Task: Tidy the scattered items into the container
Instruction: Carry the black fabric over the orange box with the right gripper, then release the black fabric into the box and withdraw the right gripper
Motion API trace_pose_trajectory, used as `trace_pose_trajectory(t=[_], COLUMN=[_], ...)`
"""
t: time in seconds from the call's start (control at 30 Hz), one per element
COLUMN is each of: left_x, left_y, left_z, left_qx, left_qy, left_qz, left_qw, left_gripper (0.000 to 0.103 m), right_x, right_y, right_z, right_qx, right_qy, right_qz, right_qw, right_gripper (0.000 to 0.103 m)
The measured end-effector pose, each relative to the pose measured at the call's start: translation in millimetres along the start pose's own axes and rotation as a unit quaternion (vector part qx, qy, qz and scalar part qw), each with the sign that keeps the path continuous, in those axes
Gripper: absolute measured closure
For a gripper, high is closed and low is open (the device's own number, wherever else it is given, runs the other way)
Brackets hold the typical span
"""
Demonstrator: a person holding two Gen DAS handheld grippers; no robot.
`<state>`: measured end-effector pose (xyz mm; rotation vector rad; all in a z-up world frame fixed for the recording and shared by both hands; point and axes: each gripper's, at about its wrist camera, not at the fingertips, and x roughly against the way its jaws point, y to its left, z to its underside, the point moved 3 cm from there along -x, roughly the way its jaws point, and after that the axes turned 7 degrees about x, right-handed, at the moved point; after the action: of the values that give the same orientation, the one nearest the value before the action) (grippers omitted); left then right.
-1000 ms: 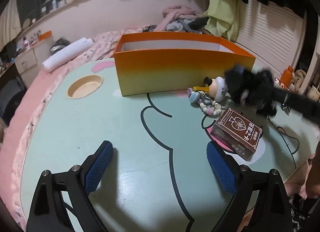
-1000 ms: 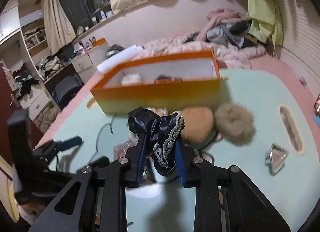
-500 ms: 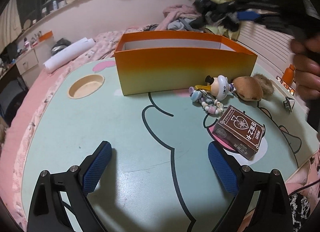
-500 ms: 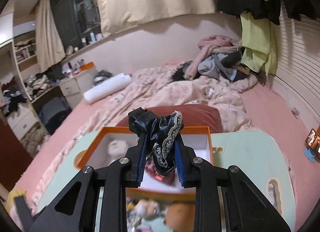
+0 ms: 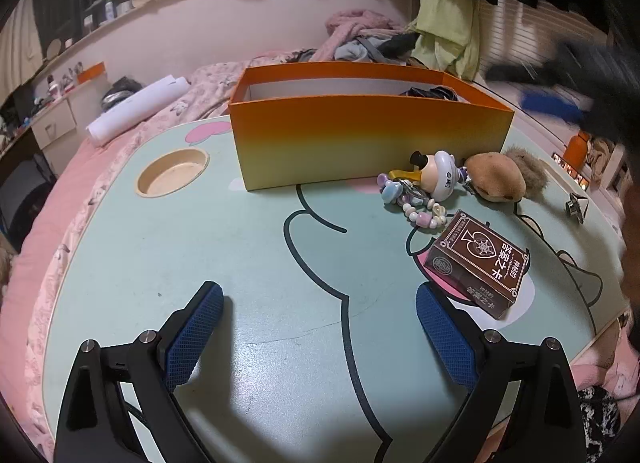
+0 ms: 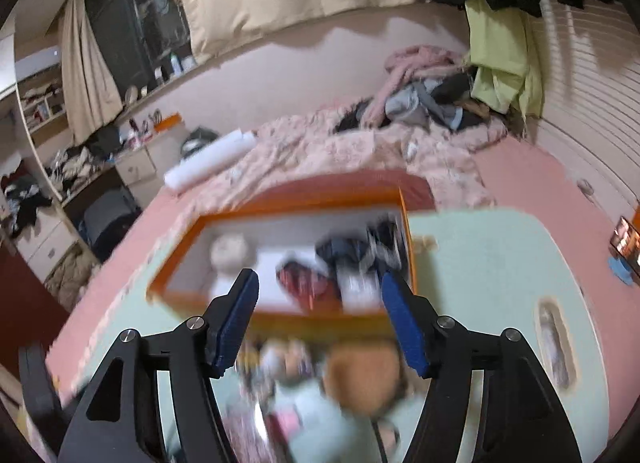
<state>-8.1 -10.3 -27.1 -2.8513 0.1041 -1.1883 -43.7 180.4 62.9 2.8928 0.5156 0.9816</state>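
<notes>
The orange box (image 5: 372, 139) is the container, standing at the far side of the table (image 5: 248, 263), and the scattered items lie on the table along the right part of its near wall.

The left gripper (image 5: 320, 323) hangs low over the near table, its blue pads (image 5: 192, 337) wide apart with nothing between them. The nearest item to it is the brown card box (image 5: 478, 263), just right of and a little beyond the right pad. It looks stiff, light and flat-sided, so a grip across its two long edges should hold well; its glossy wrap may be a little slippery. Farther on lies the bead keychain (image 5: 416, 207), loose and floppy, best pinched at its thickest cluster. Beside it is the white duck figure (image 5: 438, 175), hard and rounded, likely to roll out of the pads. The brown plush (image 5: 496, 177) just right of it is soft and light, and will take a squeeze anywhere across its body. A small metal clip (image 5: 576, 205) sits apart at the right edge.

The right gripper (image 6: 320, 323) is above the box, jaws spread and empty, the view blurred. Below it, inside the box, a dark bundle (image 6: 360, 251) lies at the right end; a red thing and a pale one lie farther left, too blurred to name.
</notes>
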Motion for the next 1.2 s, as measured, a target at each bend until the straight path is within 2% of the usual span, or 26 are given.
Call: trace_pose_trajectory(t=[0.1,0.17,0.33,0.4,0.43,0.47,1.2], left_x=[-1,-1,-1,-1,-1,-2,-1], left_y=[0,-1,-1,-1,-1,-1,-1], left_z=[-1,-1,-1,0,0,0,1], left_qx=[-0.001,-0.001,-0.001,-0.002,-0.002,-0.002,0.000], left_qy=[0.000,0.000,0.000,0.000,0.000,0.000,-0.001], left_qz=[-0.003,-0.003,-0.004,-0.006,-0.006,-0.006,-0.002], left_qw=[1.0000,1.0000,1.0000,1.0000,1.0000,1.0000,1.0000], left_gripper=[0.006,0.006,0.006,0.005,0.005,0.005,0.004], right_x=[11,17,22,17,15,12,11], right_y=[-2,-5,-19,-24,-24,-23,-21], right_z=[30,53,91,100,104,107,112], right_qx=[0.009,0.023,0.033,0.032,0.038,0.046,0.059], right_qy=[0.028,0.048,0.068,0.063,0.055,0.055,0.045], right_qz=[0.005,0.025,0.063,0.070,0.093,0.114,0.096], right_qw=[1.000,0.998,0.995,0.995,0.993,0.991,0.993], right_gripper=[0.038,0.038,0.038,0.027,0.011,0.001,0.000])
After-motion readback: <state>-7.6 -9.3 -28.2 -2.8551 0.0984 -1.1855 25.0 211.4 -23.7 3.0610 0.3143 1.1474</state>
